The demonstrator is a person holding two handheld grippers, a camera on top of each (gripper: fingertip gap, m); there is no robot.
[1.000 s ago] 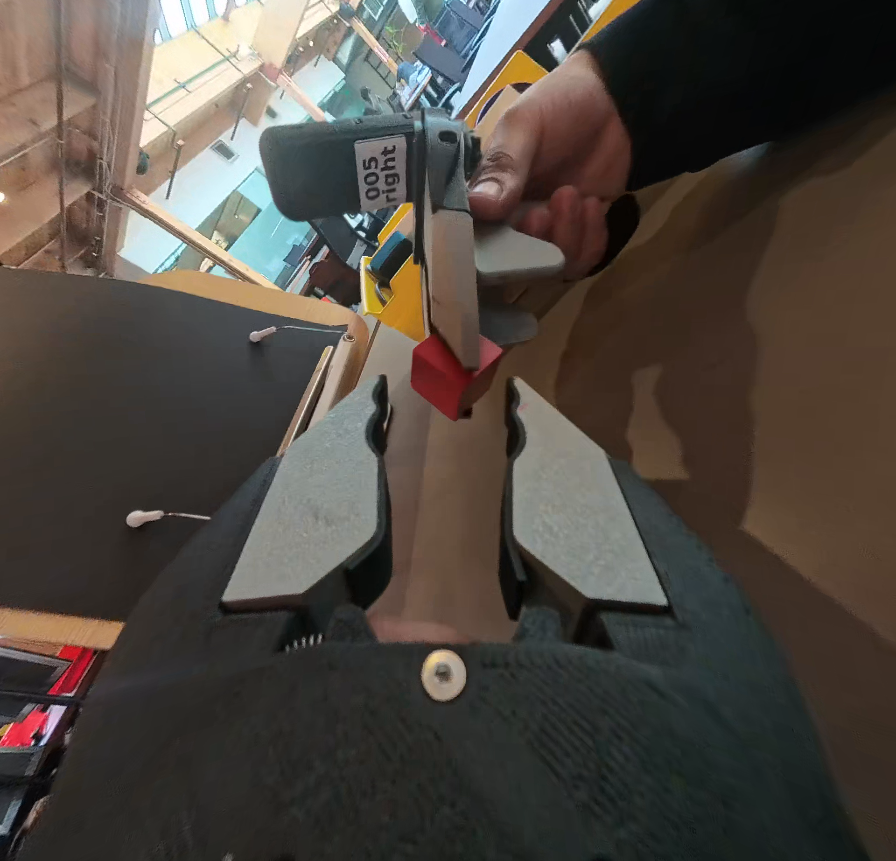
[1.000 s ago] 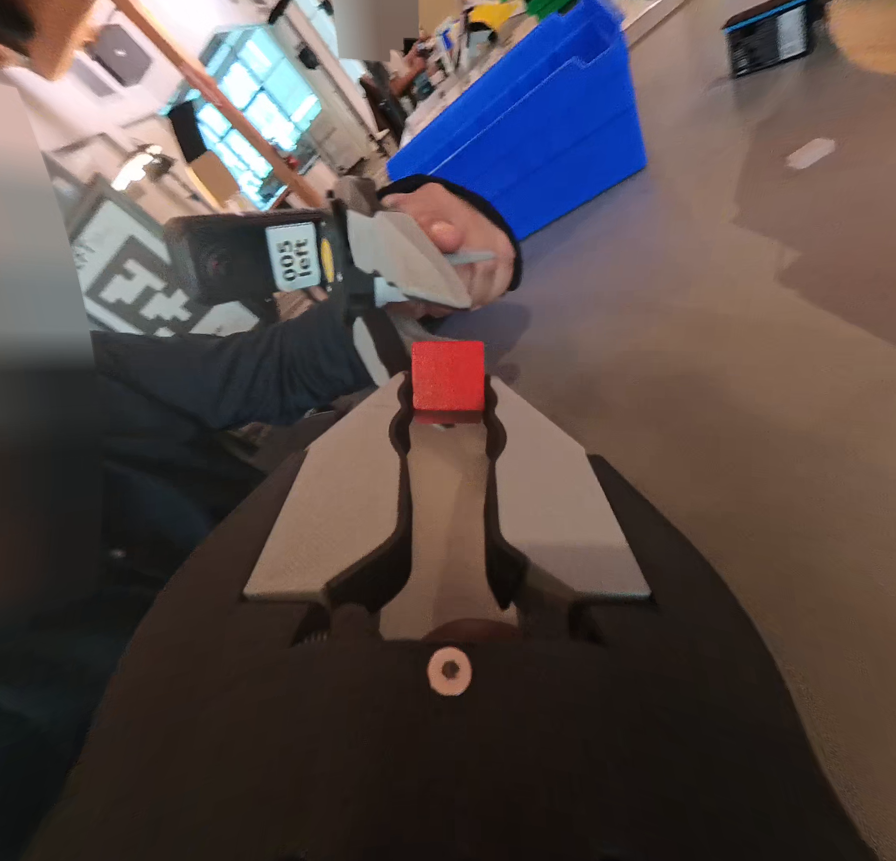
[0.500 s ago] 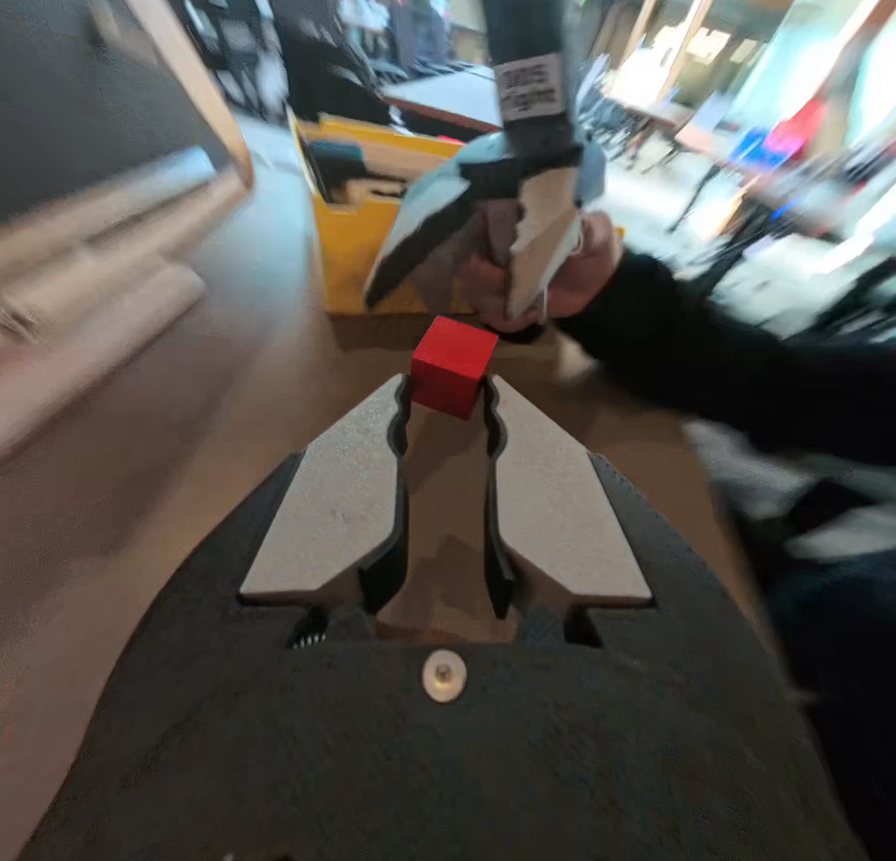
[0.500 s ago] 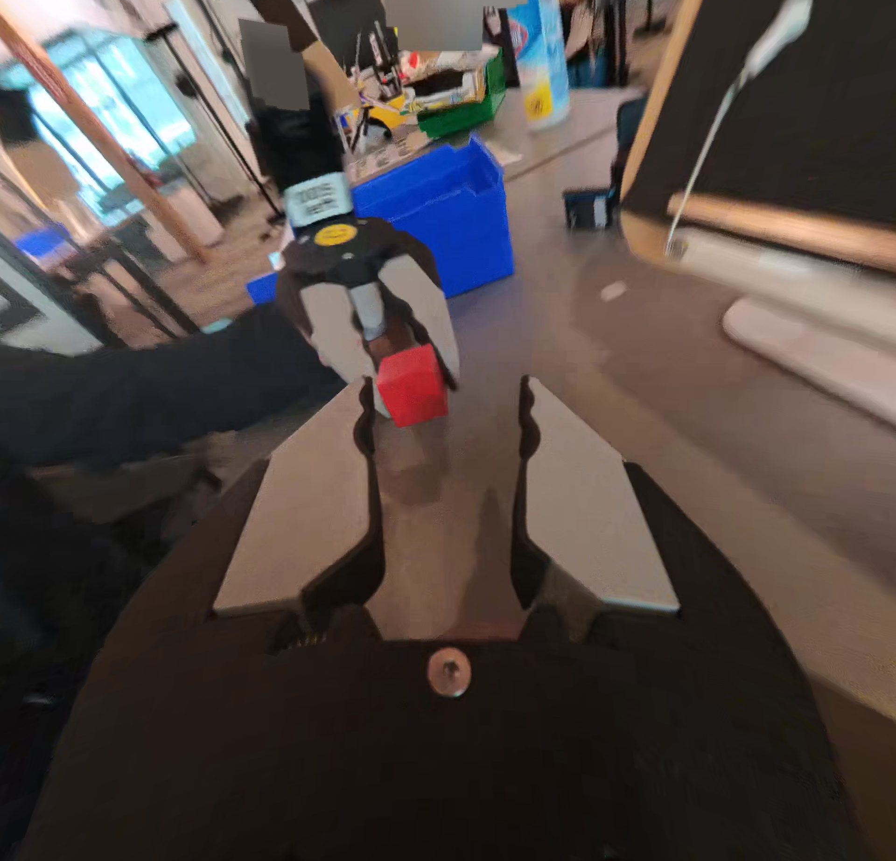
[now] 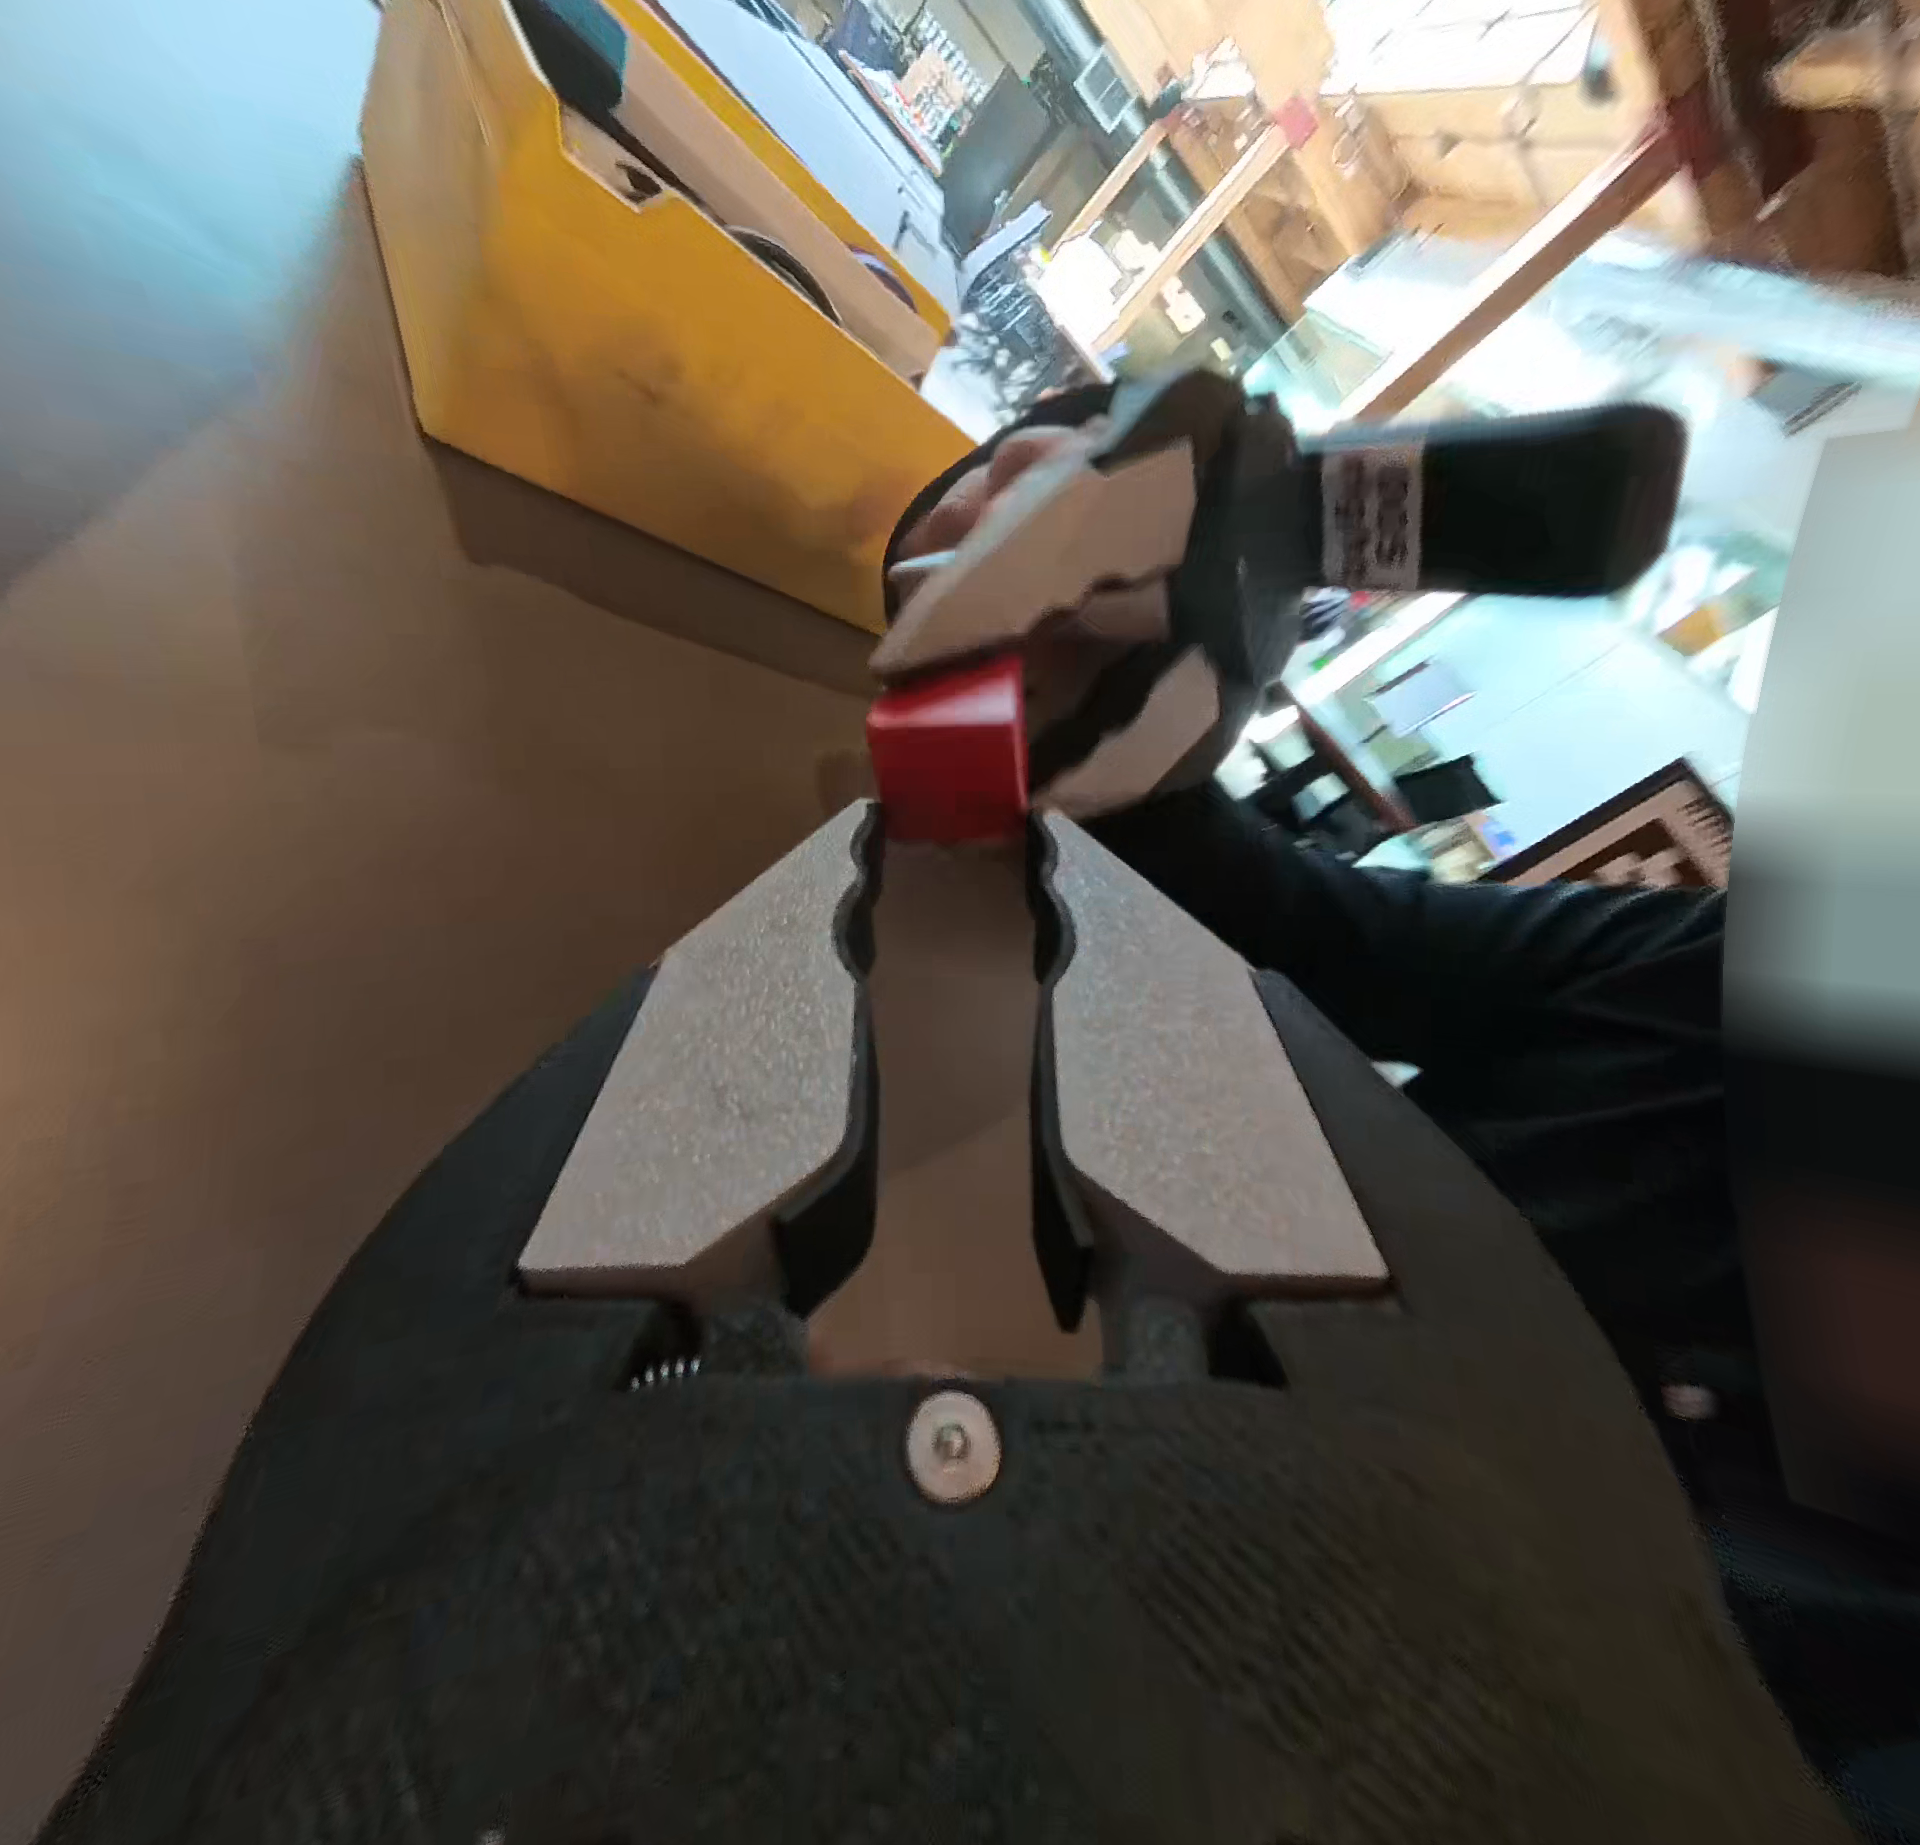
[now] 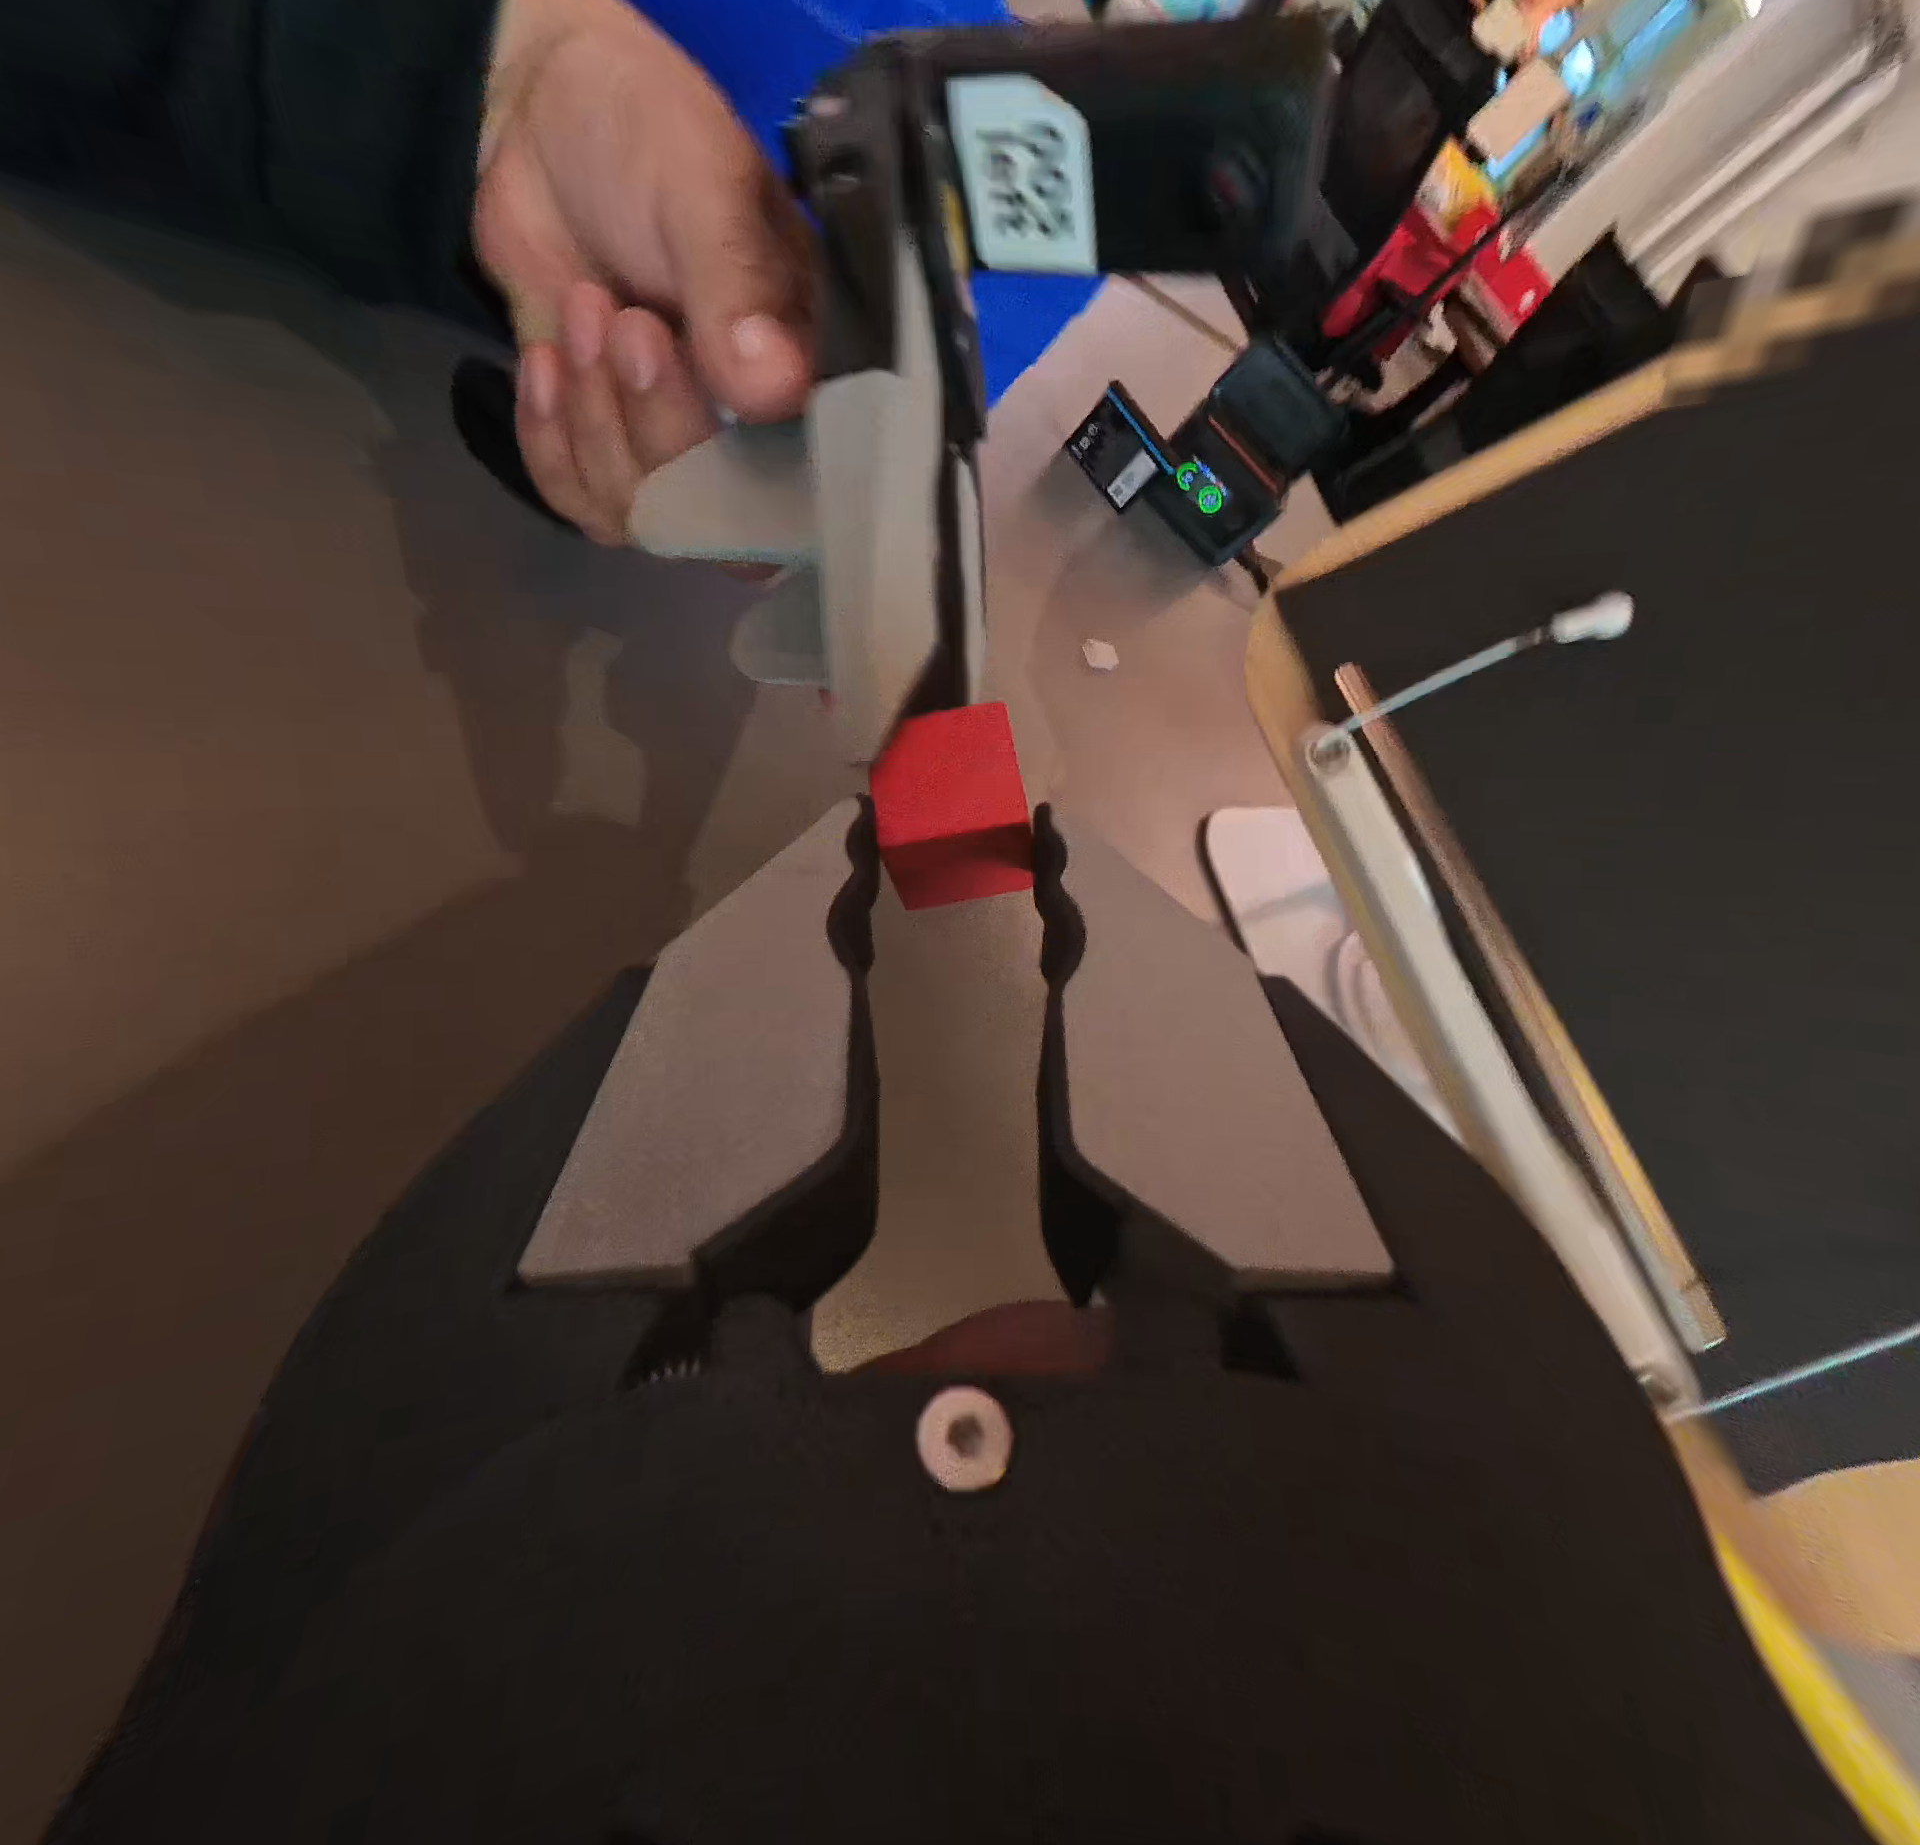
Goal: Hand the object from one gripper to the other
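Since half a second earlier, the right gripper (image 6: 951,829) has been narrowed from a wide spread onto the red cube (image 5: 948,772), which was then gripped by the left gripper (image 5: 951,839) alone. In the left wrist view, the brown counter (image 5: 260,756) is seen left of the jaws, and a yellow box (image 5: 623,341) stands beyond them to the left. The cube is pinched between the tips of the narrow left jaws, clear of the counter. It is met from beyond by the right gripper, one finger lying on its top and the other at its right side. A dark sleeve (image 5: 1455,1016) is seen right of the jaws. In the right wrist view, a hand (image 6: 623,268) is seen beyond the jaws to the left, on the left gripper's handle. The cube is held between the tips of the narrow right jaws, with the left gripper reaching it from beyond. A small black device (image 6: 1174,476) lies farther right on the counter, and a black board (image 6: 1662,756) stands right of the jaws.
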